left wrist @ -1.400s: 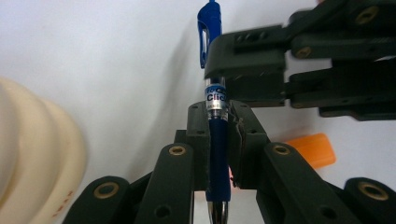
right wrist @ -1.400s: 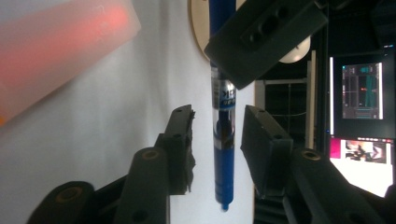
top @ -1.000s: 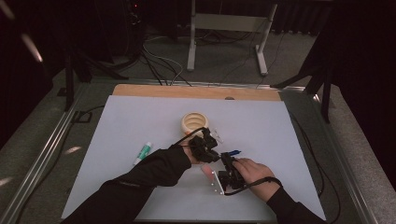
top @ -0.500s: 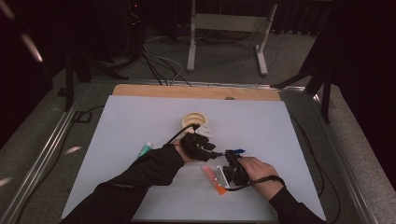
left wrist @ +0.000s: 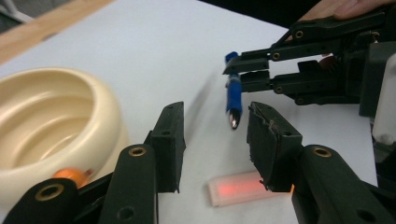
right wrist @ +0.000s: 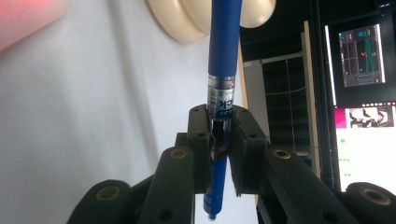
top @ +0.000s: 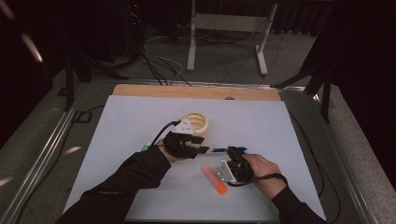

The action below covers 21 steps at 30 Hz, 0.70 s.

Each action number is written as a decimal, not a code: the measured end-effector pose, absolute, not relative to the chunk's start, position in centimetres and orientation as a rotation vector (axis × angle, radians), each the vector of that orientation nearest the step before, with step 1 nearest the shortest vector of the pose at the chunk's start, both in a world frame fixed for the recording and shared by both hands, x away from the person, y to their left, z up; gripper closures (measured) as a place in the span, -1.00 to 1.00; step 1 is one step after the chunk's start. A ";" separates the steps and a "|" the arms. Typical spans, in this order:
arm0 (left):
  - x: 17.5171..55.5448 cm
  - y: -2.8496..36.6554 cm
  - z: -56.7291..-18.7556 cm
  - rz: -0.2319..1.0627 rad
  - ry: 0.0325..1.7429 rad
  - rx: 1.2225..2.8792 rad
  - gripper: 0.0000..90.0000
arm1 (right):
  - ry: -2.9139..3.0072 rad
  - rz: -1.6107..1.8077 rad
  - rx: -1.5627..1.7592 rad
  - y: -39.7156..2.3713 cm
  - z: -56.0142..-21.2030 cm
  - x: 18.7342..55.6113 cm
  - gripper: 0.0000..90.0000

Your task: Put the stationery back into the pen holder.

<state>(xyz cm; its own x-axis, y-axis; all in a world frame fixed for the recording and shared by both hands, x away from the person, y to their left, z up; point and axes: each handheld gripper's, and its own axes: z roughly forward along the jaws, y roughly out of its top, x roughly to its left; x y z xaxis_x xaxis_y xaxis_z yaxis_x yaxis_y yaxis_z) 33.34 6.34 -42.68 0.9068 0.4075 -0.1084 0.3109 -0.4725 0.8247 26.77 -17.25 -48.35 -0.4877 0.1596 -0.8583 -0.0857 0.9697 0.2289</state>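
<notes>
White matte table [top: 140,116]; right claw [right wrist: 219,135] clamps slim blue pen [right wrist: 223,42]; left claw [left wrist: 215,140] parted, opening.

A big table [top: 140,116] with a pale grey-white top holds the things, and a strip of bare wood [top: 196,92] runs along its far edge. A cream bowl [top: 198,122] sits near the middle. An orange-and-pink marker cap [top: 214,179] lies flat on the top nearer the person, well apart from the bowl.
</notes>
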 end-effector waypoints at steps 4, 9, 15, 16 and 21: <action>32.8 7.8 -42.8 0.150 0.548 2.072 0.20 | 2.073 0.339 0.080 -17.4 -47.8 26.8 0.77; 32.3 9.3 -43.1 0.168 0.567 2.049 0.11 | 2.081 0.374 0.113 -17.6 -47.3 27.0 0.77; 31.2 11.3 -43.7 0.191 0.600 2.009 0.05 | 2.093 0.468 0.189 -17.7 -46.0 27.3 0.77; 31.1 11.5 -43.8 0.193 0.607 2.005 0.04 | 2.102 0.496 0.212 -17.8 -45.7 27.4 0.77; 30.3 12.2 -44.3 0.220 0.630 1.986 -0.09 | 2.120 0.611 0.326 -18.0 -44.5 27.9 0.77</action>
<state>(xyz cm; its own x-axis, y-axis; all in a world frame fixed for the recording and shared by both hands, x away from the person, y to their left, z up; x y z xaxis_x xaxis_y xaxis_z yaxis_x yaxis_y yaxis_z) 30.32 12.20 -44.35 0.8477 0.5188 -0.1109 0.3367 -0.3646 0.8682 27.91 -17.97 -44.49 -0.5783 0.4404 -0.6868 0.0070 0.8444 0.5356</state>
